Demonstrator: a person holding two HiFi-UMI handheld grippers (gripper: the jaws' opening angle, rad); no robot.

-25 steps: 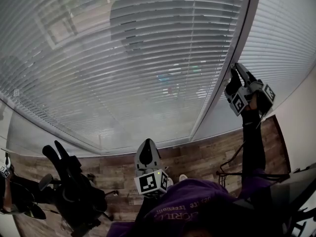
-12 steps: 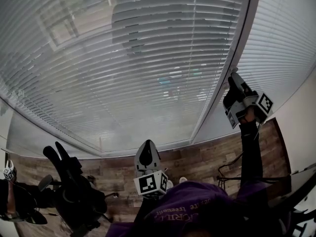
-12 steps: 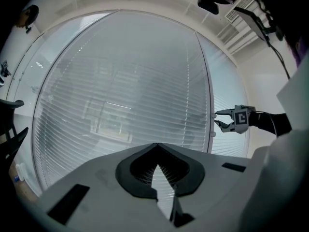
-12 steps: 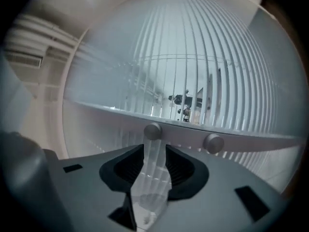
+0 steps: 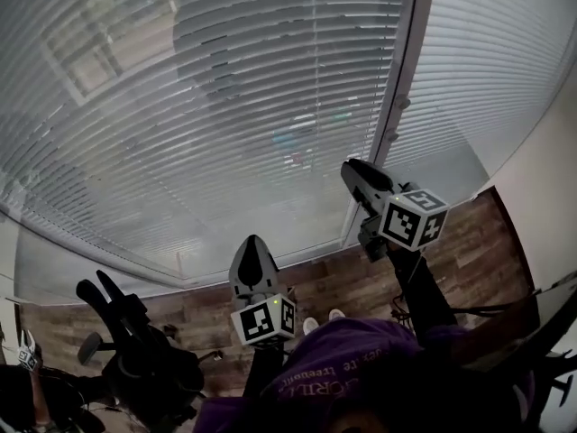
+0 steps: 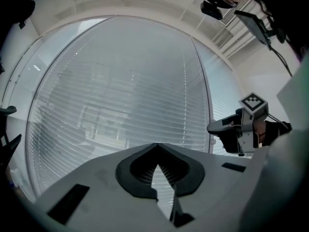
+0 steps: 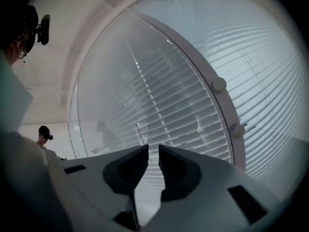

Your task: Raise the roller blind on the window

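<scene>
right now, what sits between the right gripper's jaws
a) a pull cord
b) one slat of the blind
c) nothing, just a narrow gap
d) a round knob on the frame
c: in the right gripper view the right gripper has its jaws a narrow gap apart, with only the blind showing far behind them. The jaws have just been closing, on nothing.

white print on purple garment [image 5: 379, 354], upside down, illegible; square code markers on left gripper [image 5: 253, 242], right gripper [image 5: 350, 170] cubes.
</scene>
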